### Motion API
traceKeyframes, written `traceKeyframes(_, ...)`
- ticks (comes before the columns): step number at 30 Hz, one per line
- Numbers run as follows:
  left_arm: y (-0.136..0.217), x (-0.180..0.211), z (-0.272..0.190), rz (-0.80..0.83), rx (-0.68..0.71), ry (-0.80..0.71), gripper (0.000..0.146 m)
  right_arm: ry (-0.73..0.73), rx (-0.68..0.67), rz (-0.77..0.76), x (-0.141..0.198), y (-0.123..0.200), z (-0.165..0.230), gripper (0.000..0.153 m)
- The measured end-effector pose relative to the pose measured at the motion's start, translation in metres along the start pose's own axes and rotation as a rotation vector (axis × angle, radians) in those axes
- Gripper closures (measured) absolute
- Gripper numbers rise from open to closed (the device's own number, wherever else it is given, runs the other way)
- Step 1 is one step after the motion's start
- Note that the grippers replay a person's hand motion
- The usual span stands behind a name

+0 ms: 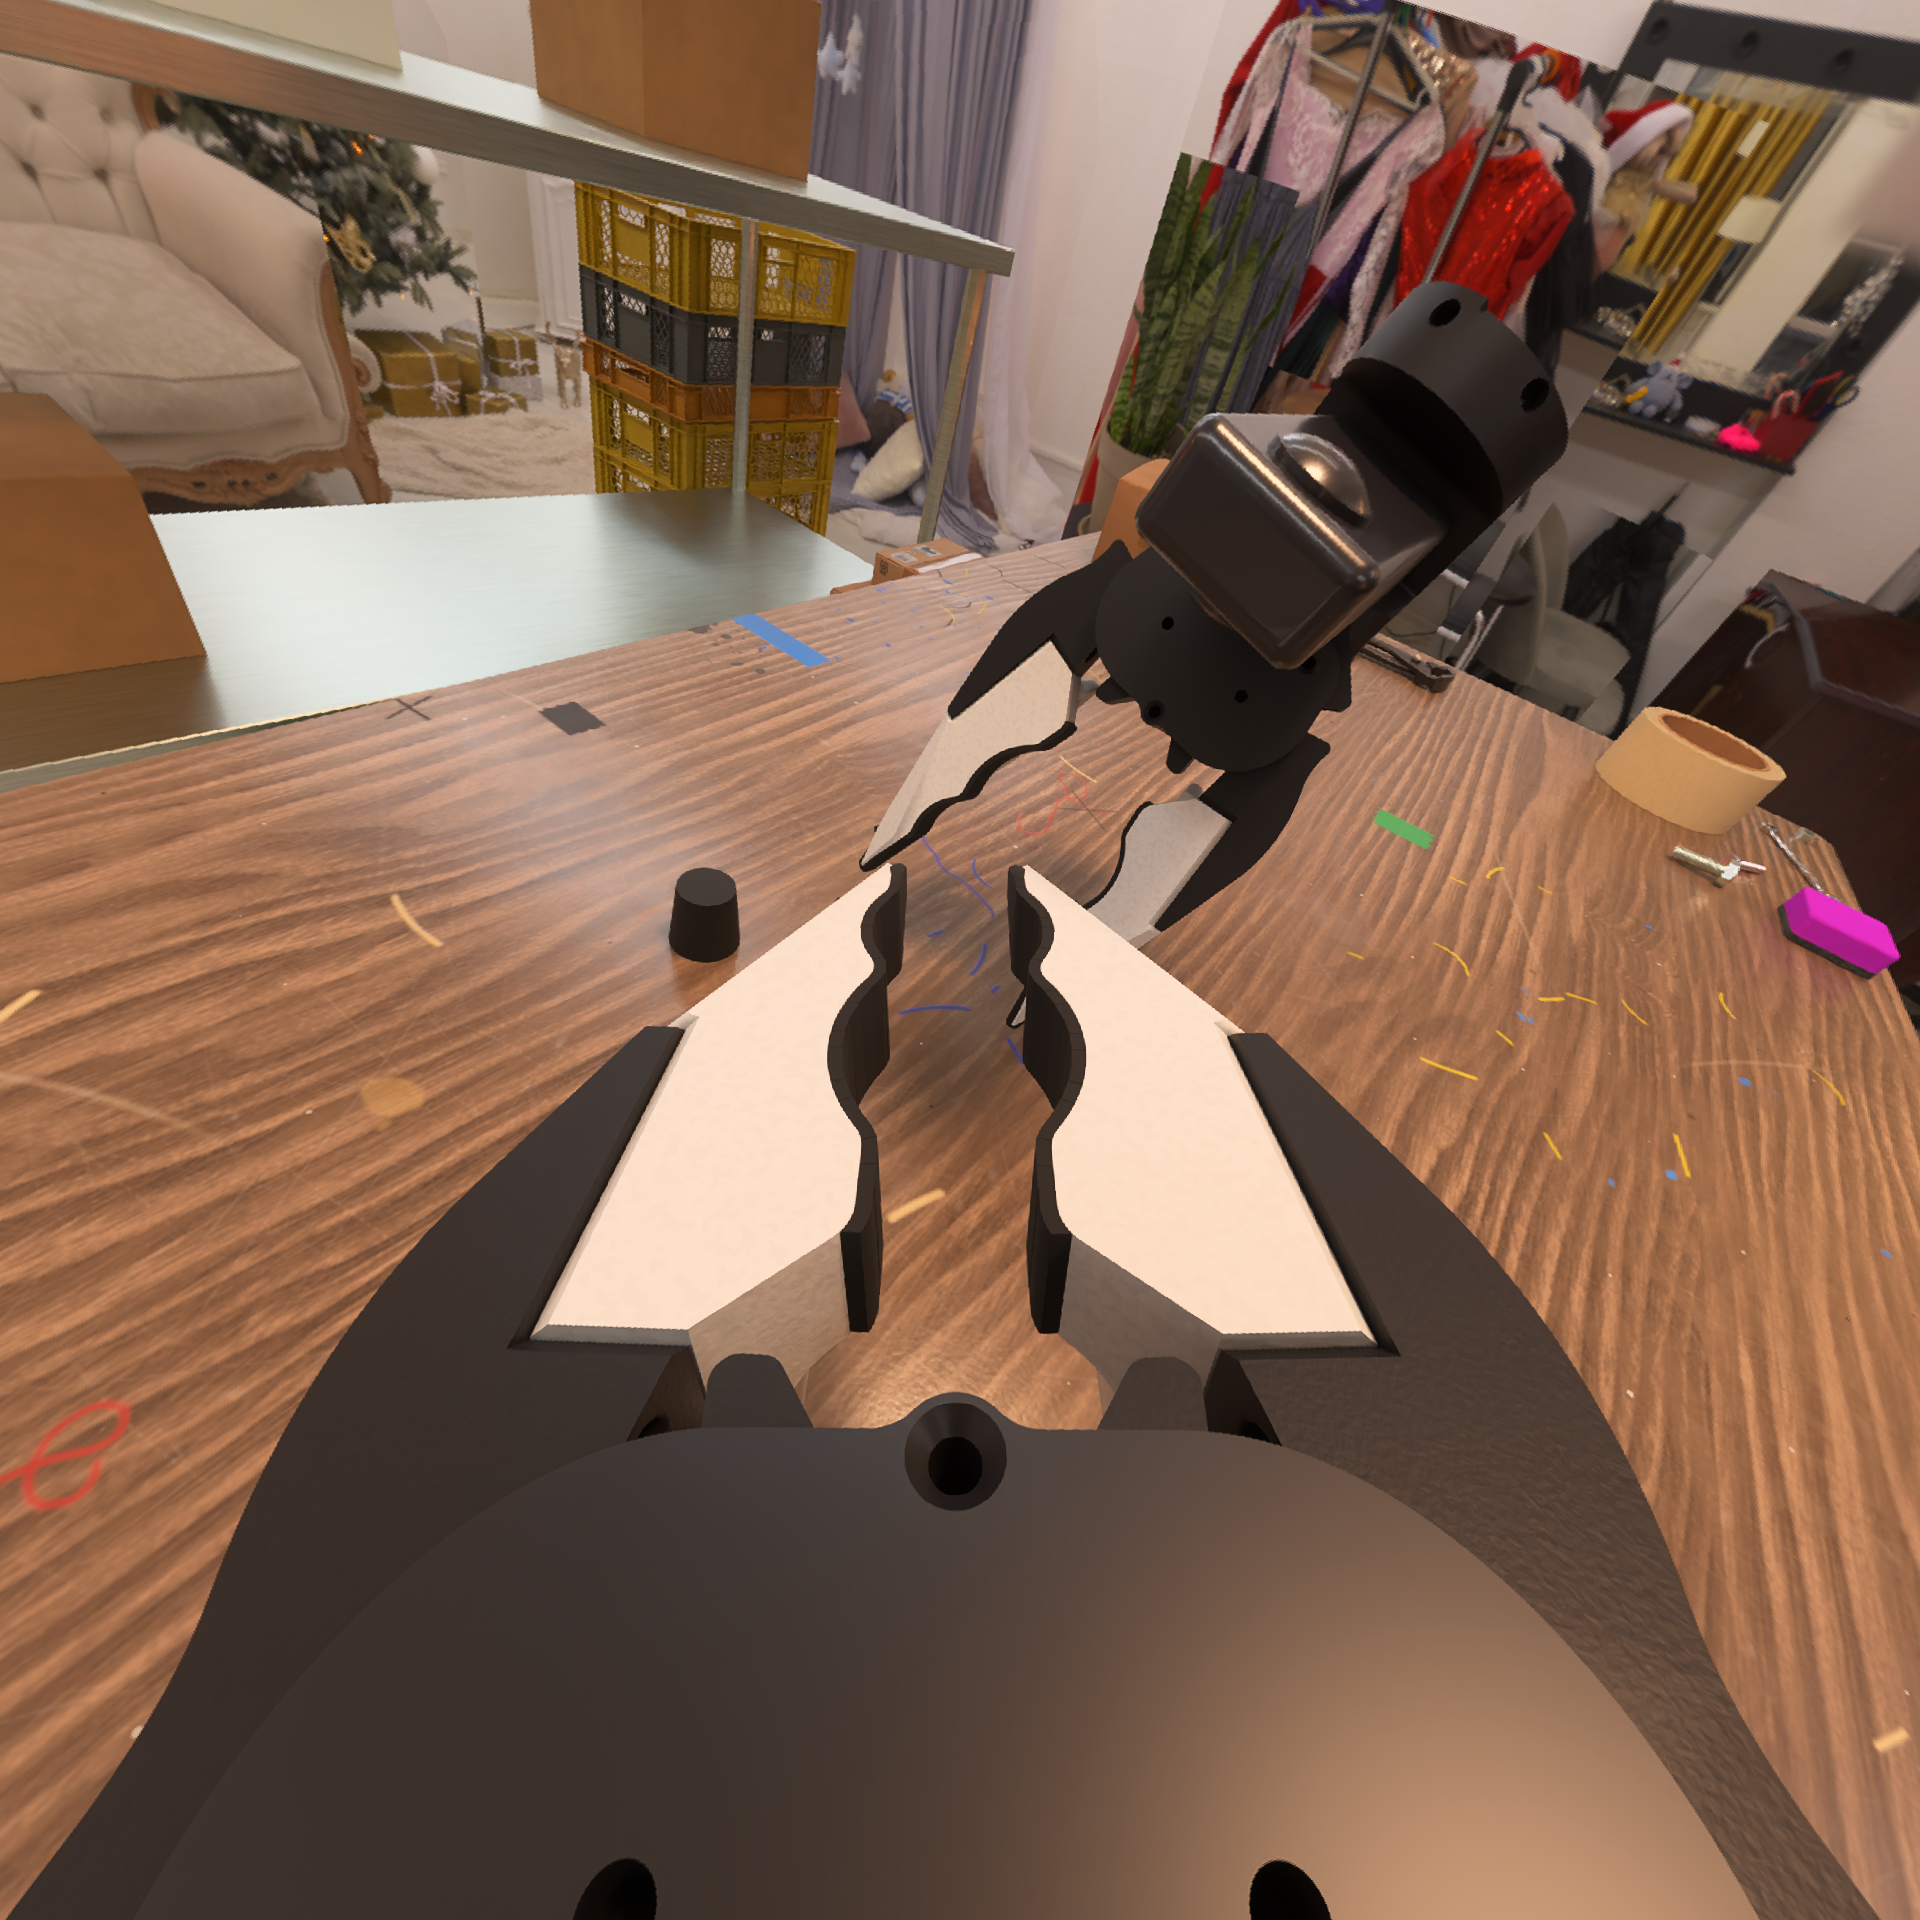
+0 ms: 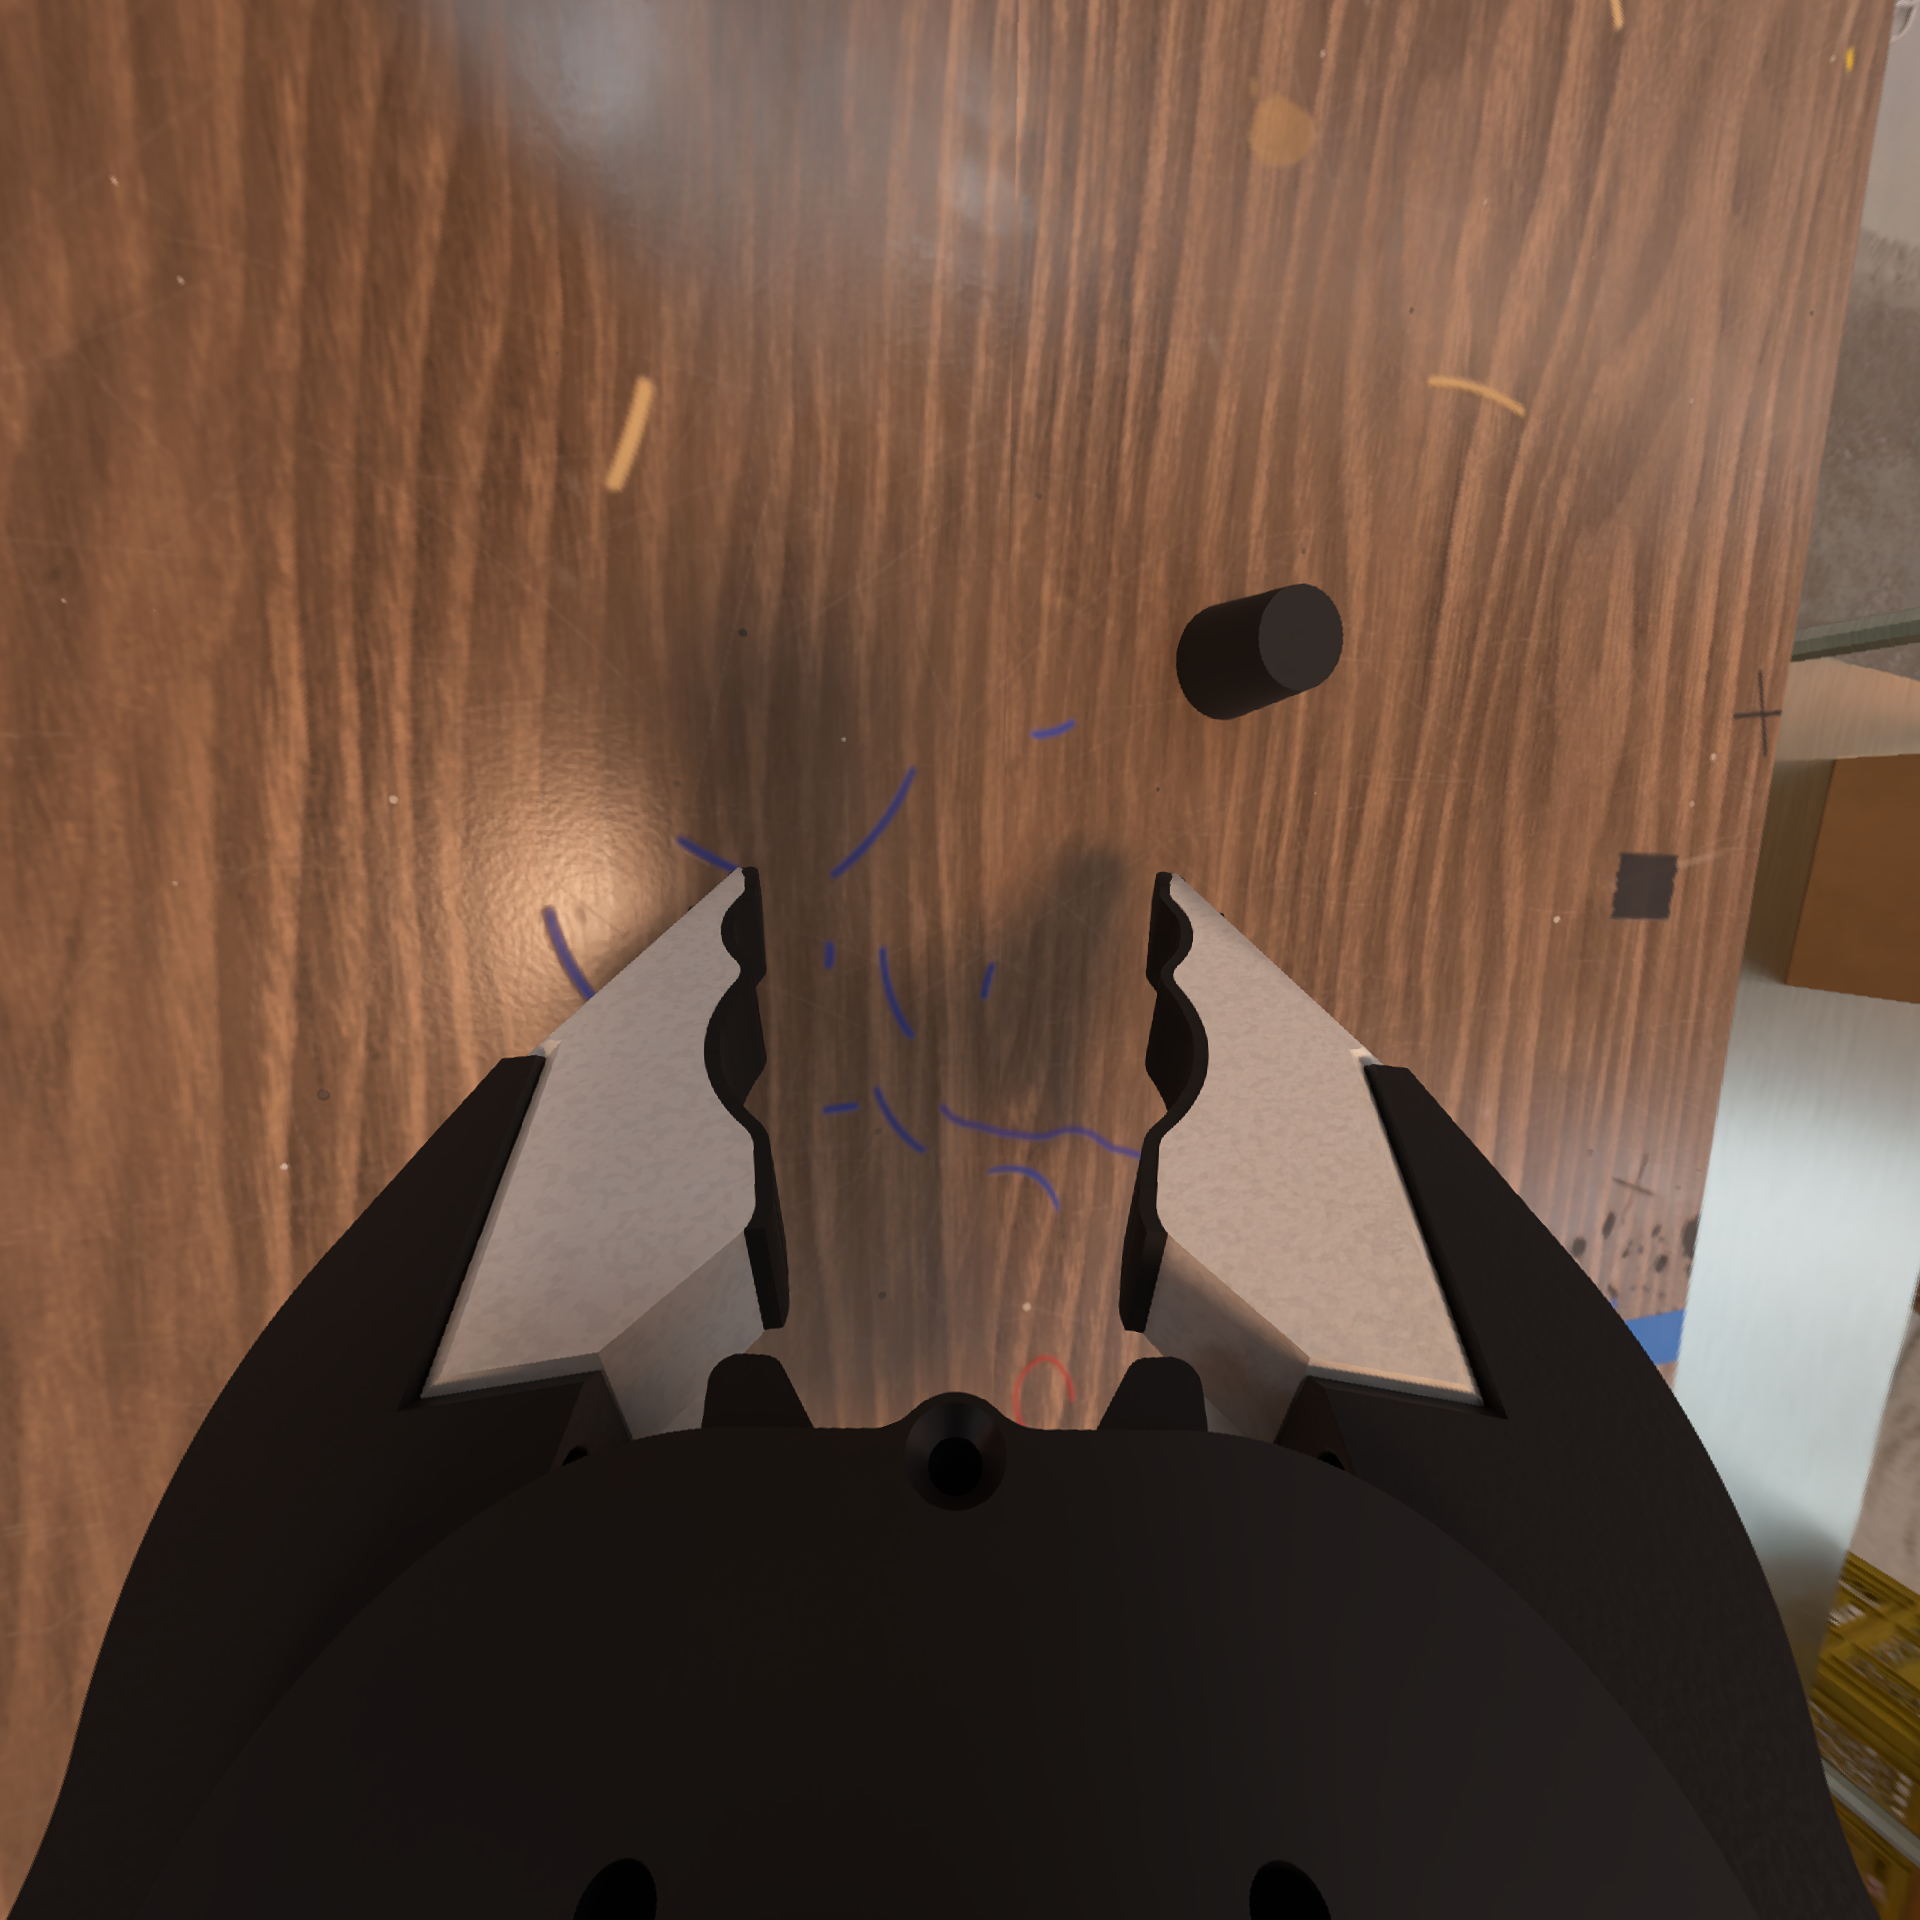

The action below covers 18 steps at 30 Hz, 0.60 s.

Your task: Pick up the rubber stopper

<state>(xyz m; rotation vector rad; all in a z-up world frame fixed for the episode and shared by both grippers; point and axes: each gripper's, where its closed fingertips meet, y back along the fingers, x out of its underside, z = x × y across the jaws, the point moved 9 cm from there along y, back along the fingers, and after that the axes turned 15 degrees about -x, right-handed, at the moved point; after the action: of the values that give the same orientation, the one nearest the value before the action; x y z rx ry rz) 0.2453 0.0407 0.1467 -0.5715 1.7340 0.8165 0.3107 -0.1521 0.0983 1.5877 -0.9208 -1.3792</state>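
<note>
The rubber stopper [image 1: 704,914] is a small black tapered plug that stands upright on the wooden table [image 1: 312,1039]. My left gripper [image 1: 958,878] is low over the table, just right of the stopper, with its jaws a little apart and nothing between them. My right gripper [image 1: 1003,894] shows in the left wrist view, pointing down at the table right of the stopper, open and empty. In the right wrist view the right gripper [image 2: 954,878] is open above blue scribbles, and the stopper [image 2: 1257,651] lies ahead and to the right of the fingertips.
A roll of tan tape [image 1: 1688,767], a small metal part [image 1: 1714,864] and a magenta block [image 1: 1839,932] lie at the table's right. A grey metal shelf [image 1: 468,582] with a cardboard box [image 1: 73,540] stands beyond the far left edge. The table edge [image 2: 1766,727] runs at the right.
</note>
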Motion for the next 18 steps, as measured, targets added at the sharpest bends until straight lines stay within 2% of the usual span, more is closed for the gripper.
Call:
traceKeyframes(8, 0.003, -0.001, 0.002, -0.002, -0.016, 0.007, 0.127, -0.102, -0.034, -0.143, 0.004, 0.001, 0.003, 0.084)
traceKeyframes(9, 0.003, 0.000, 0.002, -0.001, -0.018, 0.009, 0.127, -0.108, -0.062, -0.163, 0.004, 0.002, 0.003, 0.098)
traceKeyframes(10, 0.003, 0.000, 0.003, -0.001, -0.019, 0.012, 0.127, -0.119, -0.068, -0.190, 0.005, 0.003, 0.001, 0.130)
traceKeyframes(11, 0.003, 0.000, 0.003, 0.000, -0.020, 0.012, 0.127, -0.132, -0.048, -0.210, 0.007, 0.001, 0.000, 0.152)
traceKeyframes(13, 0.003, 0.000, 0.004, 0.001, -0.024, 0.011, 0.127, -0.112, -0.017, -0.190, 0.011, -0.004, 0.000, 0.153)
traceKeyframes(18, 0.005, -0.002, 0.008, -0.004, -0.039, 0.019, 0.127, 0.006, 0.069, -0.184, -0.002, 0.006, 0.002, 0.132)
